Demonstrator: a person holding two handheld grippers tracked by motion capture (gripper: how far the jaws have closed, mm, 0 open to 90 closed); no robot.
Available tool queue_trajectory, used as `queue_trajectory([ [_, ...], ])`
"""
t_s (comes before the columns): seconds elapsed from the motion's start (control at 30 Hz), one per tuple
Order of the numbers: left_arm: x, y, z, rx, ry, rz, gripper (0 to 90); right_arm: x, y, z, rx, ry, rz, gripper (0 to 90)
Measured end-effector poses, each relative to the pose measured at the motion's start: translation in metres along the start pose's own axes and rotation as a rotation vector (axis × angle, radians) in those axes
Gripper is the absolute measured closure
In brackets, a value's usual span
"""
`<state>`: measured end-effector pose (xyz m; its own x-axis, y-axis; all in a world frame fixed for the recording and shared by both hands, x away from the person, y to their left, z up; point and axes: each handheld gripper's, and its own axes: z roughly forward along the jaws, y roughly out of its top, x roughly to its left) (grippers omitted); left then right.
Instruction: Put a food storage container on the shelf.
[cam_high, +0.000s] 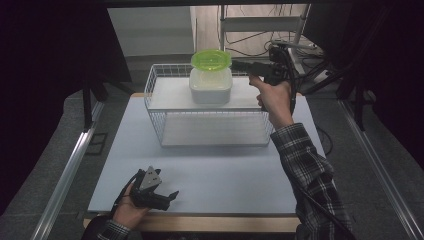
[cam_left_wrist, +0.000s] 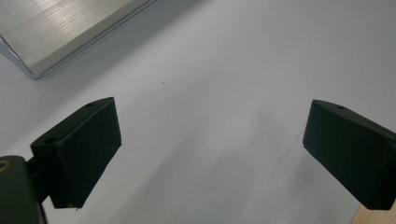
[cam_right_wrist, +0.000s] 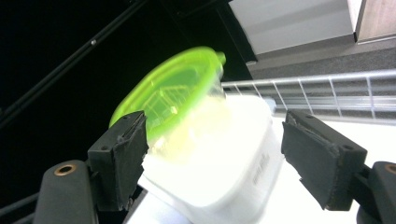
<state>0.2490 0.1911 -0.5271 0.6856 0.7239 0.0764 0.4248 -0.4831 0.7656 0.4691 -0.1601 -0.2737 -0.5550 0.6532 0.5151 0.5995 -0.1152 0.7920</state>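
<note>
High view. A white wire-mesh shelf rack (cam_high: 159, 125) stands on the pale blue-grey desk (cam_high: 210, 175). On the rack's upper tier sits a white square plastic container (cam_high: 210, 86), and a smaller clear round tub with a lime-green lid (cam_high: 211, 59) rests on top of it. The right tongs (cam_high: 239, 65), held by a hand in a plaid sleeve, point level toward the green-lidded tub from its right and lie just beside it; whether they touch it cannot be told from this angle. The left tongs (cam_high: 172, 195) lie low over the near left part of the desk, well apart from the rack.

Left gripper view. The two black jaws of the left tongs (cam_left_wrist: 212, 149) stand wide apart over the bare desk surface, with nothing between them. A bright metal edge (cam_left_wrist: 56, 35) crosses the upper left corner.

Right gripper view. The right tongs (cam_right_wrist: 215, 154) are wide, and their pads do not press on anything. The green-lidded tub (cam_right_wrist: 173, 98) and the white container (cam_right_wrist: 224, 158) beneath it lie between and just beyond the jaws, the tub nearer the left-hand pad. The rack's wire rail (cam_right_wrist: 327, 88) runs behind.
</note>
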Motion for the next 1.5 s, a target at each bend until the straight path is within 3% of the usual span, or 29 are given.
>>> queue_trajectory([
  [0.37,0.001,0.0,0.0,-0.012,-0.007,-0.009,3.9,-0.005,-0.047,-0.019,0.054,0.02,-0.1,18.6],
  [0.6,0.001,0.0,-0.001,-0.012,-0.013,-0.016,3.9,0.003,-0.097,-0.031,0.106,-0.007,-0.254,12.1],
  [0.7,0.002,0.0,-0.002,-0.014,-0.022,-0.027,4.1,0.001,-0.125,-0.035,0.125,-0.039,-0.339,7.9],
  [0.87,0.003,0.0,-0.002,-0.02,-0.032,-0.048,3.9,-0.017,-0.175,-0.04,0.171,-0.077,-0.393,5.9],
  [1.03,0.004,0.0,-0.001,-0.017,-0.033,-0.054,2.2,-0.038,-0.213,-0.043,0.213,-0.179,-0.491,4.3],
  [1.13,0.005,0.0,-0.001,-0.025,-0.042,-0.058,2.1,-0.049,-0.231,-0.047,0.214,-0.188,-0.484,4.1],
  [1.3,0.004,-0.001,0.0,-0.019,-0.04,-0.042,2.1,-0.058,-0.257,-0.05,0.274,-0.219,-0.481,3.8],
  [1.4,0.004,-0.001,0.0,-0.019,-0.038,-0.04,2.0,-0.06,-0.265,-0.049,0.315,-0.224,-0.482,3.7],
  [1.5,0.005,0.0,0.0,-0.022,-0.036,-0.042,2.0,-0.059,-0.267,-0.047,0.323,-0.236,-0.497,3.8],
])
